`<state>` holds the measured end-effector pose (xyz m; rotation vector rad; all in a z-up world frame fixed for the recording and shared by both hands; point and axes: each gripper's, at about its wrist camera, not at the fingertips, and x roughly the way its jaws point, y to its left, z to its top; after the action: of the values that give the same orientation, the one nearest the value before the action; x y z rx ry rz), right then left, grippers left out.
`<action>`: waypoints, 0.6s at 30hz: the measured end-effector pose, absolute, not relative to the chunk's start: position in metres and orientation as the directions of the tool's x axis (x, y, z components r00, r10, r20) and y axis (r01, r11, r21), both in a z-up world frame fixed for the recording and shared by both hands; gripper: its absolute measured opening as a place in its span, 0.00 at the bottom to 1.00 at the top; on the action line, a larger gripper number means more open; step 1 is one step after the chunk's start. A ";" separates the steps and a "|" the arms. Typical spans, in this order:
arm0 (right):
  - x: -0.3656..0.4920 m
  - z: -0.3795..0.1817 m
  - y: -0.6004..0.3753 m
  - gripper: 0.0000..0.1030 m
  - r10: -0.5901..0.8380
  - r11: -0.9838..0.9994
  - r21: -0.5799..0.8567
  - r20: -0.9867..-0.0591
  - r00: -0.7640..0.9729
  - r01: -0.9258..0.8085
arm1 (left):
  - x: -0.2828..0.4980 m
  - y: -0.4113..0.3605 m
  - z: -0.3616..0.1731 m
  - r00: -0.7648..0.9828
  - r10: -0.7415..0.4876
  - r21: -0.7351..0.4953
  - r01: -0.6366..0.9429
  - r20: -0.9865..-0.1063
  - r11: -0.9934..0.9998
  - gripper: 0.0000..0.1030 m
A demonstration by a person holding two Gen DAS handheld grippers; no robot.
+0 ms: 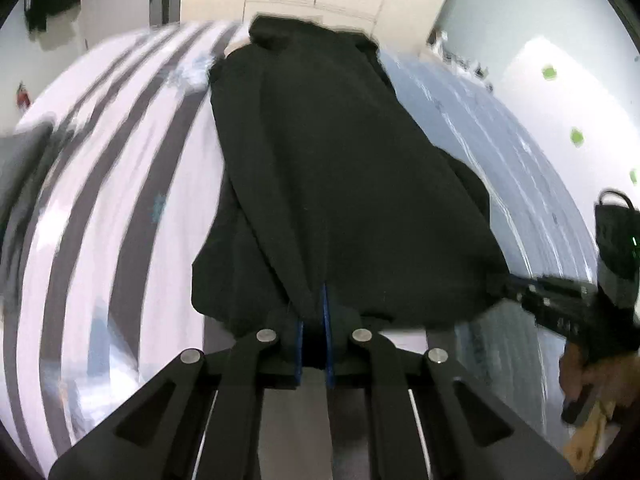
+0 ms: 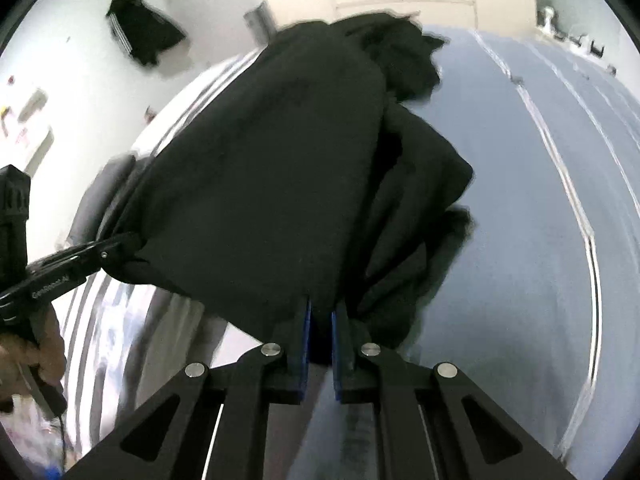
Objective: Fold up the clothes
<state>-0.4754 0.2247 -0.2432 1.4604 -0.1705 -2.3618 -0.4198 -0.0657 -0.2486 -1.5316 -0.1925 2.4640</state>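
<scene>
The bed, half striped, half blue-grey, carries the black garment down its middle. Its near hem is lifted, clamped by the left hand-held gripper and right hand-held gripper. Uneven pulling could bunch the loose right-side folds.

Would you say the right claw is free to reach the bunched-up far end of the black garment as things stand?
Probably not yet. The right claw is shut on the near edge of the black garment, as is the left claw, so it would have to let go first; nothing else seems to block the bunched far end.
</scene>
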 end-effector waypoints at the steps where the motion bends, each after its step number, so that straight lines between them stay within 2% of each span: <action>1: -0.451 -0.245 0.226 0.08 -0.367 -0.925 0.293 -0.853 -0.371 0.242 | -0.393 -0.067 -0.254 -0.381 0.268 -0.242 -0.116 -0.885 -0.963 0.05; 4: -0.373 -0.253 0.225 0.08 -0.379 -0.913 0.314 -0.891 -0.252 0.261 | -0.333 -0.068 -0.268 -0.273 0.256 -0.244 -0.075 -0.927 -0.967 0.05; 7: -0.332 -0.254 0.219 0.09 -0.376 -0.905 0.315 -0.907 -0.189 0.288 | -0.318 -0.071 -0.266 -0.268 0.233 -0.229 -0.049 -0.935 -0.972 0.09; 9: -0.335 -0.247 0.222 0.10 -0.354 -0.916 0.293 -0.911 -0.209 0.274 | -0.332 -0.077 -0.259 -0.291 0.200 -0.202 -0.024 -0.936 -0.979 0.18; 10: -0.337 -0.243 0.224 0.10 -0.343 -0.924 0.283 -0.911 -0.227 0.259 | -0.342 -0.082 -0.255 -0.312 0.192 -0.199 -0.009 -0.931 -0.980 0.29; 11: -0.350 -0.240 0.228 0.18 -0.334 -0.930 0.275 -0.909 -0.250 0.243 | -0.353 -0.087 -0.250 -0.335 0.186 -0.199 0.006 -0.924 -0.980 0.43; 12: -0.355 -0.233 0.231 0.27 -0.332 -0.934 0.272 -0.901 -0.280 0.231 | -0.364 -0.092 -0.246 -0.363 0.178 -0.198 0.019 -0.915 -0.980 0.49; 13: -0.367 -0.227 0.235 0.31 -0.326 -0.939 0.263 -0.889 -0.323 0.223 | -0.379 -0.097 -0.241 -0.402 0.166 -0.196 0.035 -0.900 -0.980 0.57; 14: -0.379 -0.220 0.238 0.38 -0.318 -0.943 0.254 -0.875 -0.365 0.214 | -0.395 -0.103 -0.237 -0.433 0.152 -0.192 0.049 -0.889 -0.980 0.62; 15: -0.394 -0.218 0.239 0.41 -0.307 -0.948 0.245 -0.867 -0.393 0.202 | -0.411 -0.109 -0.234 -0.459 0.137 -0.186 0.063 -0.878 -0.981 0.63; 18: -0.441 -0.212 0.243 0.42 -0.271 -0.962 0.220 -0.837 -0.475 0.162 | -0.455 -0.111 -0.233 -0.504 0.121 -0.183 0.074 -0.855 -0.980 0.65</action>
<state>-0.4413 0.2433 -0.2121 1.4458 -0.1601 -2.4948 -0.4555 -0.1106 -0.2332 -1.5498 -0.3051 2.6834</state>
